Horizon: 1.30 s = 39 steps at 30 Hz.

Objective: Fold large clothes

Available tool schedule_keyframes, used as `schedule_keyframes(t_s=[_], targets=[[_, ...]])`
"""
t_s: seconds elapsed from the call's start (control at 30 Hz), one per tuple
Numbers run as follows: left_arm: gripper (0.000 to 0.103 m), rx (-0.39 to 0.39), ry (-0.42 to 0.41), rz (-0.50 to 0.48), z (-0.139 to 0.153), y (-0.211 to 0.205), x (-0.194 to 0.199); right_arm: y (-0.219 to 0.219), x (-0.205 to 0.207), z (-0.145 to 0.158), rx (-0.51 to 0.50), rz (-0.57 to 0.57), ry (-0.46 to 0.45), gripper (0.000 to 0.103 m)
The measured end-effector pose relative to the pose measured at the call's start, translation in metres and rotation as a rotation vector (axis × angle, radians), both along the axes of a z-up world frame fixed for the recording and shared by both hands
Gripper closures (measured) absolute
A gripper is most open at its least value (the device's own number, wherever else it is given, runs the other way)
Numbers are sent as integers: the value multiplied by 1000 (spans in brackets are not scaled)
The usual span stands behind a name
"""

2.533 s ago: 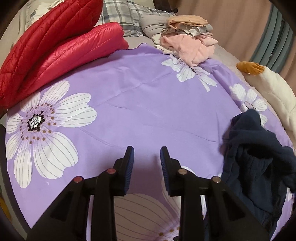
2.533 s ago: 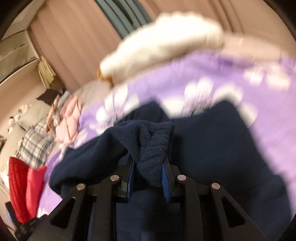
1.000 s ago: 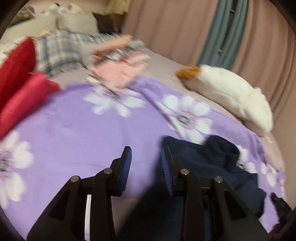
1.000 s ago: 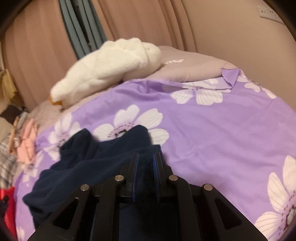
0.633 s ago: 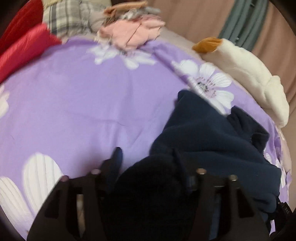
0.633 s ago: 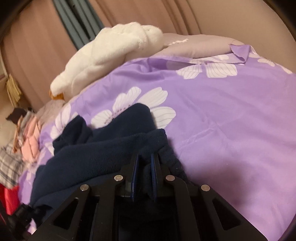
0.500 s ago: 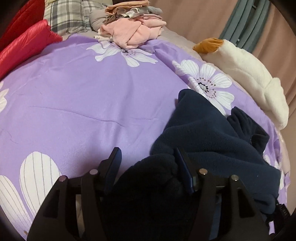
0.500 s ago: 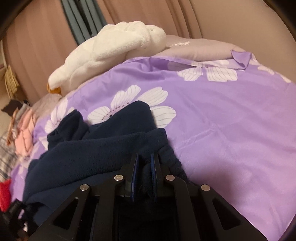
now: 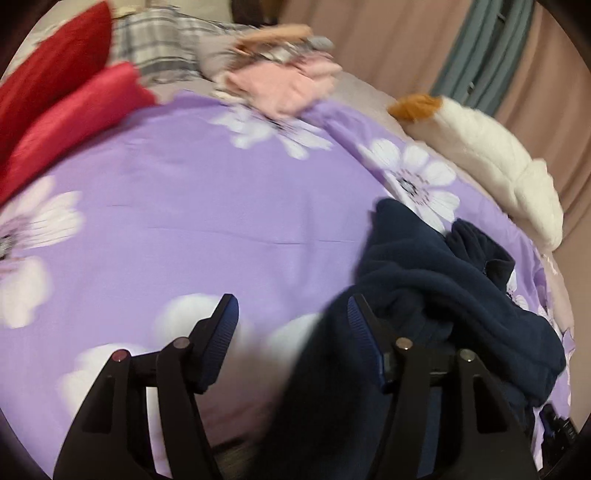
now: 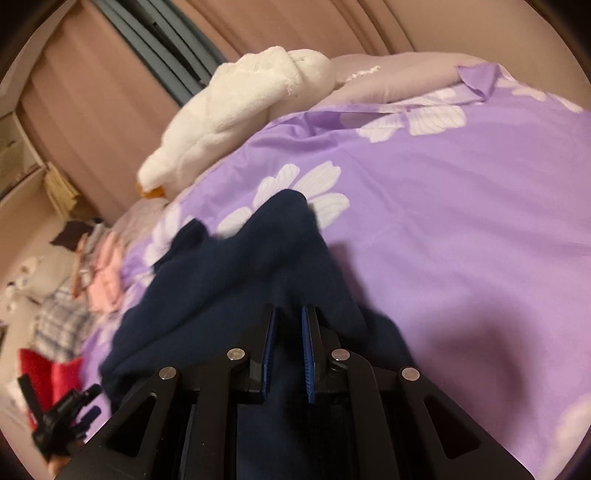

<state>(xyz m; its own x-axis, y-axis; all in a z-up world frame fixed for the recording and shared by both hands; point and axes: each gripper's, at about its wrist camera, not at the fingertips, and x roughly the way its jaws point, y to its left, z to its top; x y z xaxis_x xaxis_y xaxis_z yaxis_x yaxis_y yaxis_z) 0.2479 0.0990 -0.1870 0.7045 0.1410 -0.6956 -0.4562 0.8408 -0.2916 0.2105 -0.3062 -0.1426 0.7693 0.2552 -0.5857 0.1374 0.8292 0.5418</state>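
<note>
A navy fleece garment (image 9: 443, 295) lies crumpled on the purple flowered bed sheet (image 9: 203, 206). My left gripper (image 9: 291, 301) stands open just above the sheet. The garment's near edge hangs by its right finger and below the gap, and the left pad is bare. In the right wrist view the same garment (image 10: 240, 288) spreads ahead of and under my right gripper (image 10: 290, 310). Its jaws are opening and stand a narrow gap apart. Navy cloth shows through the gap, with no fold pinched between the pads.
A white plush duck (image 9: 498, 166) lies along the bed's far right side. Red quilted jackets (image 9: 66, 103), a plaid cloth (image 9: 155, 40) and a pile of pink clothes (image 9: 280, 85) sit at the far left. Curtains (image 10: 332, 26) hang behind the bed.
The bunch of navy fleece that filled the left jaws now hangs only at the right finger. The right jaws have parted a little, and the fold that rose between them is gone.
</note>
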Motion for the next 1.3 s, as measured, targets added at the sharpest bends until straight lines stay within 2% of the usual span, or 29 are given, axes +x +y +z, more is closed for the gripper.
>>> schedule_keyframes(t_s=[0.03,0.1,0.2,0.27,0.33,0.4,0.43,0.5,0.53,0.57,0.63,0.77,0.83,0.9,0.97,1.03,1.3], targets=[[41,-19,-11,2,3,9,-15,-9,-16,3,-60,-71,52,61],[40,-103,-14,5,4,30,-51,-28,-47,8,-121,-194,78,38],[37,-216,-9,2,-8,46,-93,-50,-92,10,-82,-218,68,38],[37,-280,19,14,-25,51,-122,-63,-126,6,-34,-254,86,37],[38,-337,65,-14,-43,45,-140,-73,-158,-5,27,-290,111,36],[37,-345,15,-60,-44,34,-162,-78,-178,-20,99,-301,131,36],[37,-337,7,-75,-43,25,-171,-76,-188,-26,134,-290,110,36],[37,-387,-5,-141,-44,8,-183,-64,-200,-25,124,-282,84,36],[37,-445,-12,-186,-48,-1,-187,-54,-204,-22,101,-275,94,36],[37,-535,-20,-233,-54,-12,-192,-47,-206,-21,92,-262,101,36],[37,-592,-27,-252,-59,-25,-196,-30,-207,-21,128,-210,111,34],[37,-491,-29,-283,-49,-57,-199,-3,-203,-23,263,-97,112,33],[36,-485,-25,-283,-47,-60,-198,10,-202,-19,175,-105,109,31],[36,-519,-33,-275,-49,-56,-198,18,-196,-16,114,-112,127,30],[36,-590,-44,-268,-54,-49,-198,17,-193,-17,122,-120,127,28],[36,-628,-43,-269,-57,-34,-197,12,-192,-19,156,-126,120,28],[37,-635,-97,-229,-59,-29,-222,8,-222,-29,218,-116,65,28]])
